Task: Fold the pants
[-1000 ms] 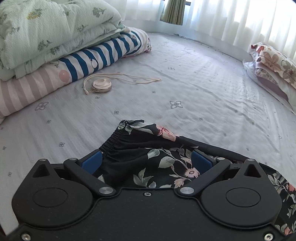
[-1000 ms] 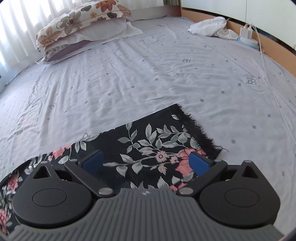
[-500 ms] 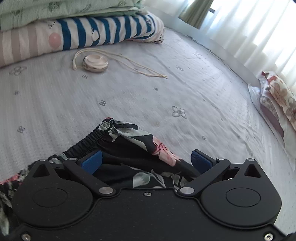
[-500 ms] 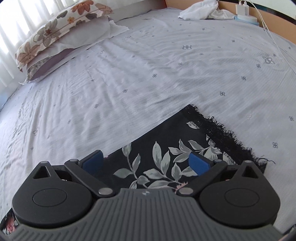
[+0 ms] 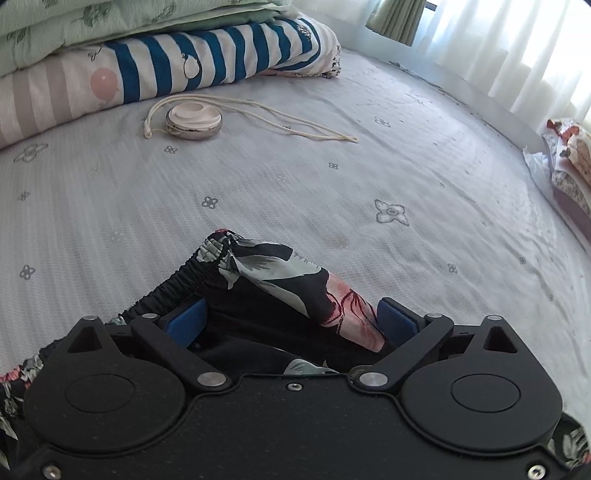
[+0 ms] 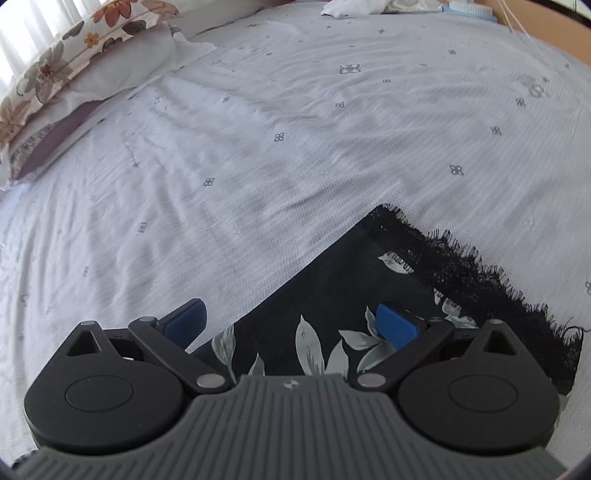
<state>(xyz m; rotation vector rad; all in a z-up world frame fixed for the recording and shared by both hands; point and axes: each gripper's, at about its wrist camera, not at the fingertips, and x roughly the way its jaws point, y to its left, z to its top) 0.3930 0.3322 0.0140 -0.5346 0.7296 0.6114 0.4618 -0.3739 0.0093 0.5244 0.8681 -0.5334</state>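
Bed sheet [image 5: 332, 192] pale grey-lilac, small flower motifs, lightly wrinkled. In the left wrist view: stacked folded quilts [image 5: 155, 55] at the far left (green floral on top, blue-striped and pink-striped below), a round cream disc with a cord [image 5: 194, 120] just in front of them, white curtains [image 5: 517, 48] along the far edge, floral pillow [image 5: 570, 147] at the right. In the right wrist view: floral pillows [image 6: 74, 74] at the upper left, white cloth bundle [image 6: 354, 7] and a wooden edge at the far top.

Pants [image 5: 280, 291] (black, floral print) lie on the bed. Left claw [image 5: 290, 323]: the elastic waistband corner bunches up between the blue pads, humped and rumpled; jaws wide but closing, pads [image 5: 186, 325] not visibly pressing the fabric. Right claw [image 6: 291, 325]: jaws wide apart, straddling the flat hem end of the pants [image 6: 369, 291]; the right pad sits over the print, the left pad over bare sheet; frayed black hem edge [image 6: 480, 280] runs off to the right (contact with the cloth can't be told).

Versus a second ago: both claws are lower and closer to the cloth, the bed fills more of each view, the waistband corner now rises higher between the left pads, and the right claw has shifted so the pants edge cuts diagonally between its pads.
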